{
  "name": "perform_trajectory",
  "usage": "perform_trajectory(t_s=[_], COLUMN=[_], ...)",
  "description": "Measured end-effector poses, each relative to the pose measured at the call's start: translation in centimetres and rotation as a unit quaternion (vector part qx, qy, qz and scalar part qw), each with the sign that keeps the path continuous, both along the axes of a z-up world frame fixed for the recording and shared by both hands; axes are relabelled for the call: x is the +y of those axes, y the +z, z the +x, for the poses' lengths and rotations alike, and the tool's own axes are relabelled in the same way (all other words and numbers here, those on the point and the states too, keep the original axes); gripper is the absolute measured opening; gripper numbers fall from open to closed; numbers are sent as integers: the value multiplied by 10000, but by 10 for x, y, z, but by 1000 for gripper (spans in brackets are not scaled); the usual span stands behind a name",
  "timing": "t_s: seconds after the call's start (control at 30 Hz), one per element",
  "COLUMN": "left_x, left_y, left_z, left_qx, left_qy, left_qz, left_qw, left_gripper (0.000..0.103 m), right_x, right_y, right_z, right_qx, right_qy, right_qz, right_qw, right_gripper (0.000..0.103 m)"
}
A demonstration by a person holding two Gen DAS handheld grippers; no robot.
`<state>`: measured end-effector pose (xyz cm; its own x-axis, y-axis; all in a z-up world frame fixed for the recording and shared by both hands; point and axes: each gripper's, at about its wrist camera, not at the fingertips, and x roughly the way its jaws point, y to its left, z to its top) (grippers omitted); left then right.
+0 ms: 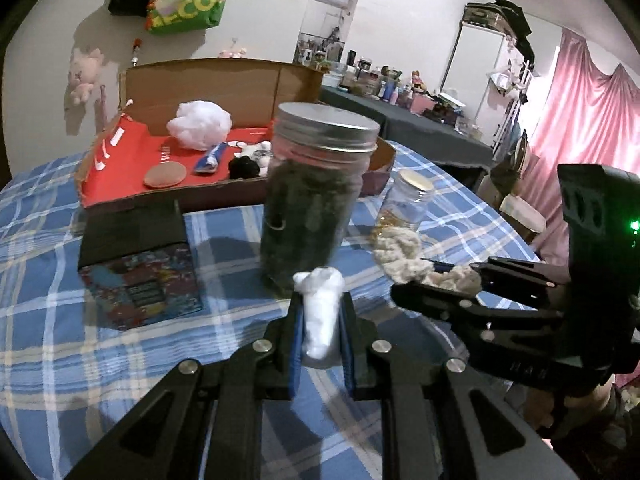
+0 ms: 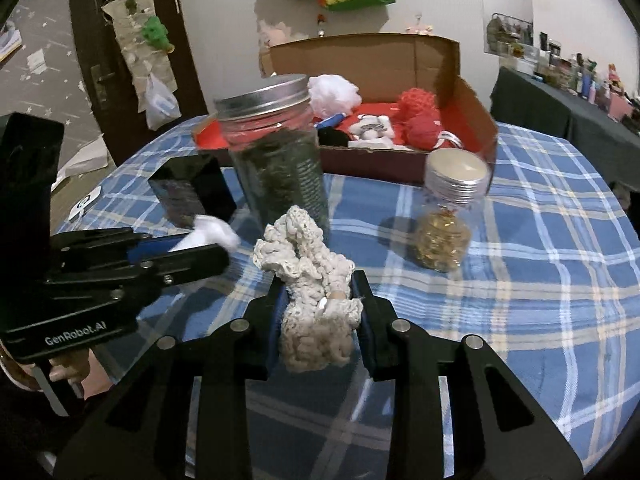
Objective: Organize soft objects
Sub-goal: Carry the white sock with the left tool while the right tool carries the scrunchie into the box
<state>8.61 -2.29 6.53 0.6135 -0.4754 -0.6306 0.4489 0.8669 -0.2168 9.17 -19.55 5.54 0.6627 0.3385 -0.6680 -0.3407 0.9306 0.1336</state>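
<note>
Left gripper [image 1: 322, 320]: fingers pinching a white cotton wad [image 1: 320, 312], which stands up between the pads with its long axis running along the fingers and its tip poking out past them. Right gripper [image 2: 320, 312]: fingers pinching a cream crocheted piece [image 2: 310, 280], likewise lengthwise between the pads, its frilled end spilling forward. Both soft items are off the blue plaid cloth [image 2: 520, 280] of the worktop.

Governing relation: the open cardboard box with the red lining [image 1: 120, 160] lies ahead of both grippers, beyond the tall dark-filled jar [image 1: 312, 200], which stands directly in the line of travel. In my judgement either load must go over or around that jar to reach the box. The two grippers sit side by side, about equally near to it.

Count: two grippers, each loaded; two lidded jars, the tall one and a small jar holding gold-coloured contents [image 2: 444, 224]; one box; one dark block [image 1: 136, 264] left of the tall jar. Inside the box: one white fluffy ball [image 1: 200, 124], two red yarn-like balls [image 2: 418, 116], further small items too cluttered to count.
</note>
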Motion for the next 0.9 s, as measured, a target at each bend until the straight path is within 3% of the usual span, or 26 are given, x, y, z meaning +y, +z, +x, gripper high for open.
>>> perform_trajectory(t_s=[0.43, 0.9], left_x=[3, 60], left_y=[-5, -8], left_z=[6, 6], left_qx=[142, 341], left_qy=[-4, 457], left_qz=[7, -17], left_qw=[9999, 9984], left_gripper=[17, 17], right_x=[-1, -47], right_y=[-6, -9], right_z=[5, 5], right_qx=[149, 313], right_qy=[39, -550], right_qz=[-42, -283], right_qw=[9999, 9976], right_gripper=[30, 30])
